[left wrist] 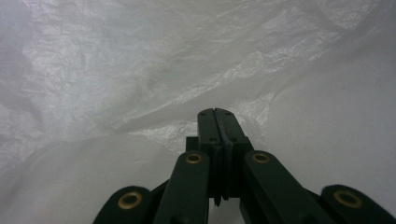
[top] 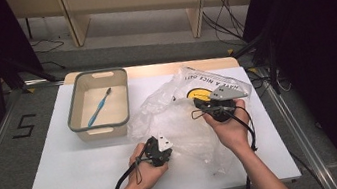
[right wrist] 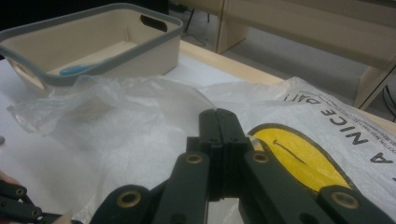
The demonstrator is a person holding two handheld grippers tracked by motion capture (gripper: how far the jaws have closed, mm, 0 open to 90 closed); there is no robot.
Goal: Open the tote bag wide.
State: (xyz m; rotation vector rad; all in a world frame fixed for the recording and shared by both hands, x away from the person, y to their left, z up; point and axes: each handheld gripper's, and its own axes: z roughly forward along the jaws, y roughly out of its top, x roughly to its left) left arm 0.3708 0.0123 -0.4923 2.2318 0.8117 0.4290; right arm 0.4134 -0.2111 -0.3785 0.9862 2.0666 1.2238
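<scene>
A crumpled clear plastic bag with a yellow smiley face and black lettering lies across the white table's middle and right. My left gripper is at the bag's near left edge. Its jaws are shut, and the wrinkled film gathers right at their tips. My right gripper is held above the bag's far right part, near the smiley print. Its jaws are shut on a fold of the bag, which rises around them.
A beige basket with a grey rim stands at the table's back left, with a blue toothbrush lying inside it. The basket and toothbrush lie ahead of the right gripper. Wooden furniture legs and cables are on the floor behind.
</scene>
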